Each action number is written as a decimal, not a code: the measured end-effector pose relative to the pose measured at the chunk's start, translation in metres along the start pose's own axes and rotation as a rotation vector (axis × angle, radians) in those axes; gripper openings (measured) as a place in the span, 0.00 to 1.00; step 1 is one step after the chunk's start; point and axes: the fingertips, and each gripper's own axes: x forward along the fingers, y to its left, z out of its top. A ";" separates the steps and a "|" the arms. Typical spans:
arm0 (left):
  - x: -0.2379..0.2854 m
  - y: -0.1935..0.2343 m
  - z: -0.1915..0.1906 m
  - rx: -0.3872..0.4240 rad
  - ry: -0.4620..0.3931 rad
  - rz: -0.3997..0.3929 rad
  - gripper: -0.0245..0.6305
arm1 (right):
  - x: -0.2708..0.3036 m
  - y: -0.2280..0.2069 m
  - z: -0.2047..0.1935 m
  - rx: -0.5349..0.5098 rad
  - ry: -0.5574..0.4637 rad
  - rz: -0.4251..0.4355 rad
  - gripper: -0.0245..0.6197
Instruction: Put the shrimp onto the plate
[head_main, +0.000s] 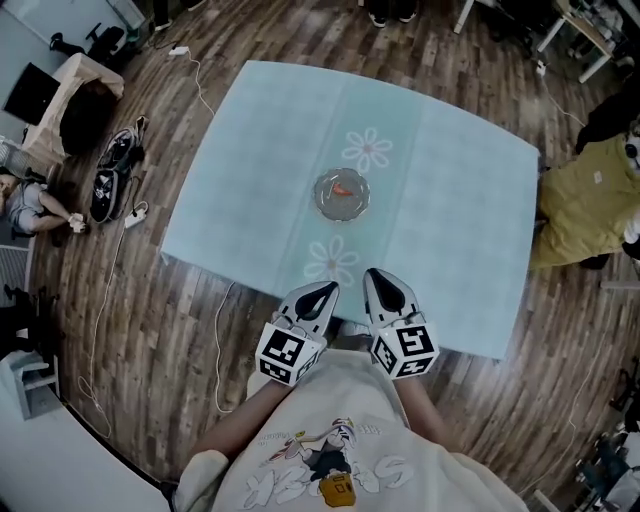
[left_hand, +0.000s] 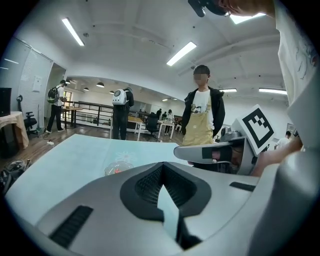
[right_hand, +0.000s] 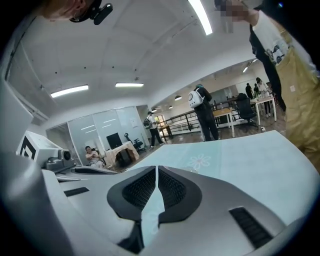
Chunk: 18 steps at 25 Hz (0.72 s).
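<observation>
A small clear glass plate (head_main: 341, 194) stands at the middle of the table, and an orange shrimp (head_main: 342, 189) lies on it. In the left gripper view the plate (left_hand: 118, 168) shows low and far ahead with the red shrimp (left_hand: 117, 171) in it. My left gripper (head_main: 320, 294) and right gripper (head_main: 380, 283) hang side by side over the table's near edge, close to my body and well short of the plate. Both are shut with nothing held; their tips (left_hand: 163, 167) (right_hand: 156, 169) meet. The right gripper (left_hand: 207, 151) appears beside the left one.
A pale blue tablecloth (head_main: 450, 180) with flower prints covers the table. A person in a tan apron (left_hand: 202, 120) stands at the far side, also seen at the right (head_main: 585, 200). Shoes and cables (head_main: 115, 170) lie on the wooden floor at the left.
</observation>
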 end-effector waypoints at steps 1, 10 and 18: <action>-0.002 -0.007 0.000 -0.002 -0.008 0.000 0.03 | -0.007 0.001 0.002 -0.002 -0.012 0.002 0.10; -0.018 -0.062 0.003 0.024 -0.028 -0.006 0.03 | -0.069 0.019 0.001 -0.016 -0.022 0.025 0.09; -0.030 -0.081 -0.001 0.052 -0.044 -0.003 0.03 | -0.097 0.034 -0.008 -0.046 -0.037 0.021 0.08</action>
